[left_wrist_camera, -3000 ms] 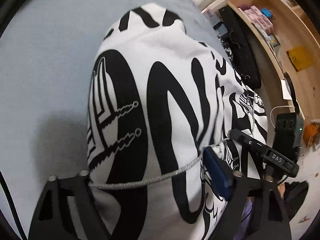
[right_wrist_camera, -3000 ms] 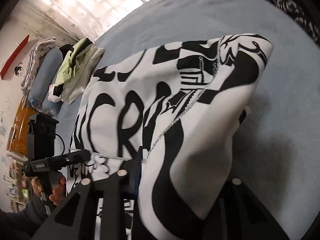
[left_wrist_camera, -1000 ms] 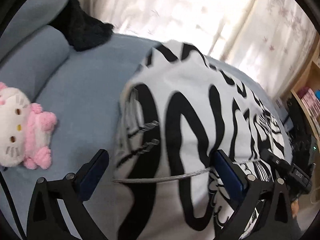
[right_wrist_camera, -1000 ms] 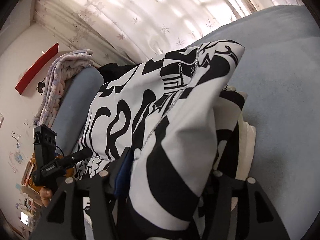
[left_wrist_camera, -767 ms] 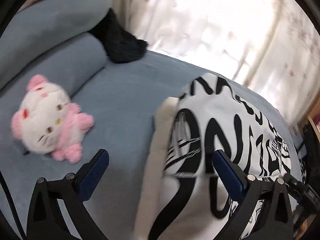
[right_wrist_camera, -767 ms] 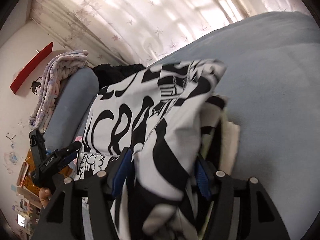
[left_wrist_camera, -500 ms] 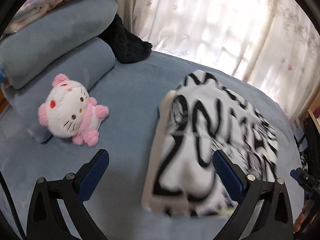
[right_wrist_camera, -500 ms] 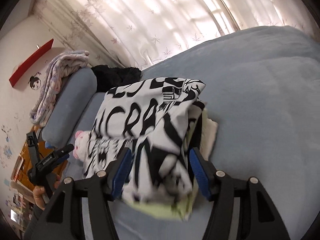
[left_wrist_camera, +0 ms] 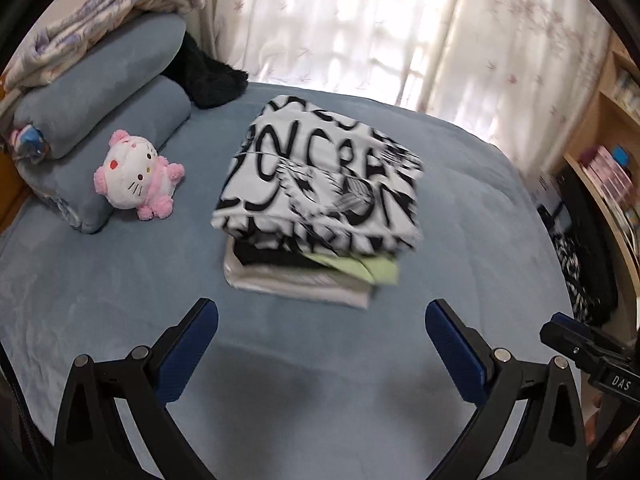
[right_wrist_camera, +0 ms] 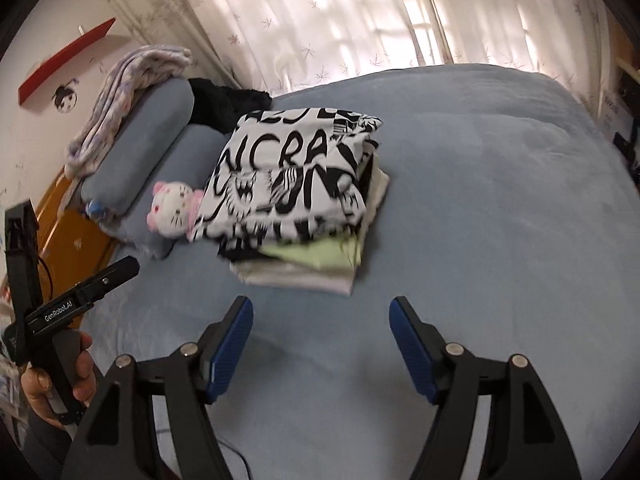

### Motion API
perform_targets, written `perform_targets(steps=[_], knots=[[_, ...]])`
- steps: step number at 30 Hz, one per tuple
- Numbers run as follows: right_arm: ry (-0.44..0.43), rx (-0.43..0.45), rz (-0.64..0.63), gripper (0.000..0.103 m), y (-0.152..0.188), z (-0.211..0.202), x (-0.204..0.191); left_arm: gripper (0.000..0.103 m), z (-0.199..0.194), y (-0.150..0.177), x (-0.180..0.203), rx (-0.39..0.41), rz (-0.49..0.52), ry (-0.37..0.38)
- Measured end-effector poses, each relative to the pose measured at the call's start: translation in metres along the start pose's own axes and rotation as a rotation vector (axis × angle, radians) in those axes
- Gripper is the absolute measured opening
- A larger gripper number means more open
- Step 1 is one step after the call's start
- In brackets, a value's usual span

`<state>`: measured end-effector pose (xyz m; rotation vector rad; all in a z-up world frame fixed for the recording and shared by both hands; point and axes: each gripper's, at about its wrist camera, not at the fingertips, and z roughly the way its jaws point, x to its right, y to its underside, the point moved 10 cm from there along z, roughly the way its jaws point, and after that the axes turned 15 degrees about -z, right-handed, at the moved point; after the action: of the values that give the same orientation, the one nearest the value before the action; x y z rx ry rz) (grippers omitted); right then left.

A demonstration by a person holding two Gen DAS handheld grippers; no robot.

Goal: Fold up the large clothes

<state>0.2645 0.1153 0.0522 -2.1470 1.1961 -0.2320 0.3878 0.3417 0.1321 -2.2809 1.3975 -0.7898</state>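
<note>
A folded white garment with black lettering (left_wrist_camera: 320, 184) lies on top of a small stack of folded clothes, with a light green piece (left_wrist_camera: 360, 270) and a grey-white piece (left_wrist_camera: 296, 286) under it, in the middle of the blue bed (left_wrist_camera: 280, 360). The same stack shows in the right wrist view (right_wrist_camera: 296, 184). My left gripper (left_wrist_camera: 320, 344) is open and empty, pulled back from the stack. My right gripper (right_wrist_camera: 320, 332) is open and empty, also short of the stack. The left gripper's body shows in the right wrist view (right_wrist_camera: 80, 300).
A pink and white plush cat (left_wrist_camera: 138, 178) lies left of the stack against blue pillows (left_wrist_camera: 108, 80). A black fluffy item (left_wrist_camera: 208, 76) sits by the curtain. A folded blanket (left_wrist_camera: 100, 8) tops the pillows. Wooden shelves (left_wrist_camera: 612, 168) stand at the right.
Both grippers let go of the black-and-white garment, which dropped folded onto the stack. Both grippers opened and drew back from it.
</note>
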Motion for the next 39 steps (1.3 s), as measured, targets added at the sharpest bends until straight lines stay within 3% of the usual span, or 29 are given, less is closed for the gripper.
perform_targets(steps=[5, 15, 24, 34, 39], knots=[[0.019, -0.004, -0.008, 0.071, 0.034, -0.063, -0.012, 0.103, -0.054, 0.046, 0.032, 0.001, 0.033, 0.002], [0.033, 0.057, -0.047, 0.071, 0.074, -0.163, -0.026, 0.103, -0.146, 0.107, 0.080, 0.042, 0.001, 0.104], [0.072, 0.087, -0.041, 0.071, 0.131, -0.184, -0.019, 0.103, -0.178, 0.174, 0.096, 0.099, 0.056, 0.142], [0.035, 0.100, -0.021, 0.071, 0.185, -0.203, -0.025, 0.103, -0.211, 0.242, 0.102, 0.077, 0.095, 0.173], [0.030, 0.125, -0.006, 0.071, 0.210, -0.214, -0.028, 0.103, -0.233, 0.271, 0.110, 0.117, 0.152, 0.184]])
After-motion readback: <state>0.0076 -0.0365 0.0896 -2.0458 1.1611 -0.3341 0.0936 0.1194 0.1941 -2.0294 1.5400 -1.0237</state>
